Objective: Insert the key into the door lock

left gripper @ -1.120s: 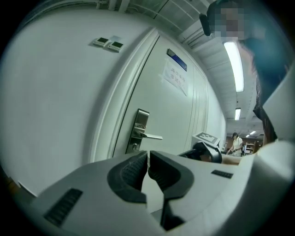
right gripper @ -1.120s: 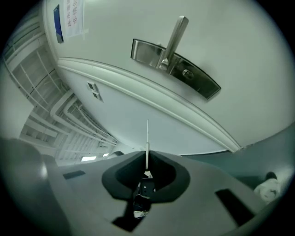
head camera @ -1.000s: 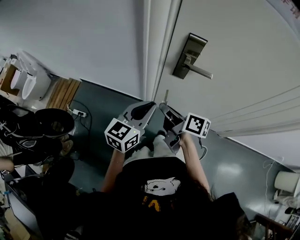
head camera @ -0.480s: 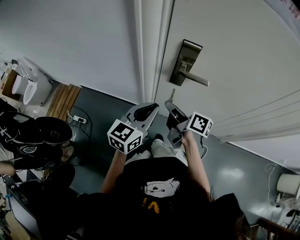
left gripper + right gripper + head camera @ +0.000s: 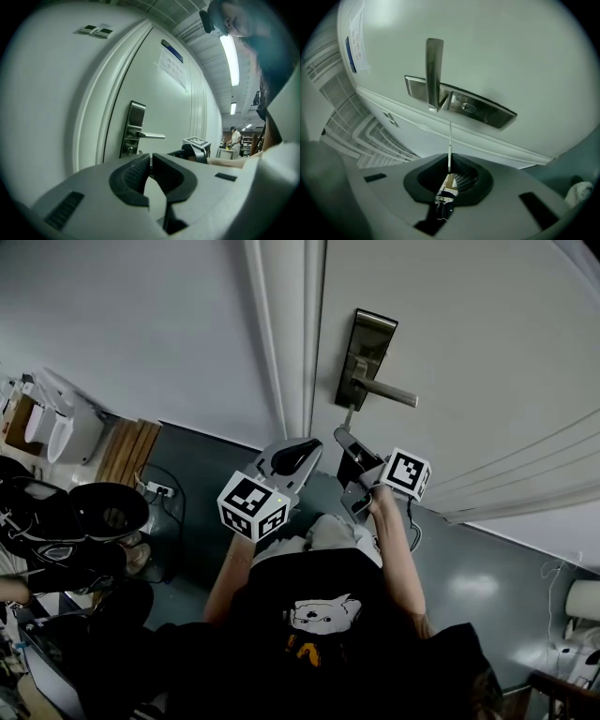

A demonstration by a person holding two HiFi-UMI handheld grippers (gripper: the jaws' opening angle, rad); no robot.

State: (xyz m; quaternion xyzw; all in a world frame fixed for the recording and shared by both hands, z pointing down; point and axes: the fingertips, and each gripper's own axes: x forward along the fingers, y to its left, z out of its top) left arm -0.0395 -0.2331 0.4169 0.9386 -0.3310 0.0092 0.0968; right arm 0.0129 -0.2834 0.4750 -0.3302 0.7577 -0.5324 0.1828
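A metal lock plate (image 5: 364,357) with a lever handle (image 5: 384,393) is mounted on the white door (image 5: 469,334). In the right gripper view the keyhole (image 5: 465,107) sits on the plate (image 5: 483,108) beside the handle (image 5: 433,72). My right gripper (image 5: 343,437) is shut on the key (image 5: 449,147), whose thin blade points up at the plate, its tip a short way below the keyhole. Beside it, my left gripper (image 5: 302,448) is shut with nothing in it, and its own view shows the lock (image 5: 134,129) ahead.
The white door frame (image 5: 286,334) runs left of the lock. Grey floor (image 5: 469,559) lies below. At the left stand a white appliance (image 5: 56,418), a wooden board (image 5: 127,451), a power strip (image 5: 155,490) and dark bags (image 5: 75,521).
Both grippers have risen toward the lock. The key's tip has moved from well below the plate to just under it.
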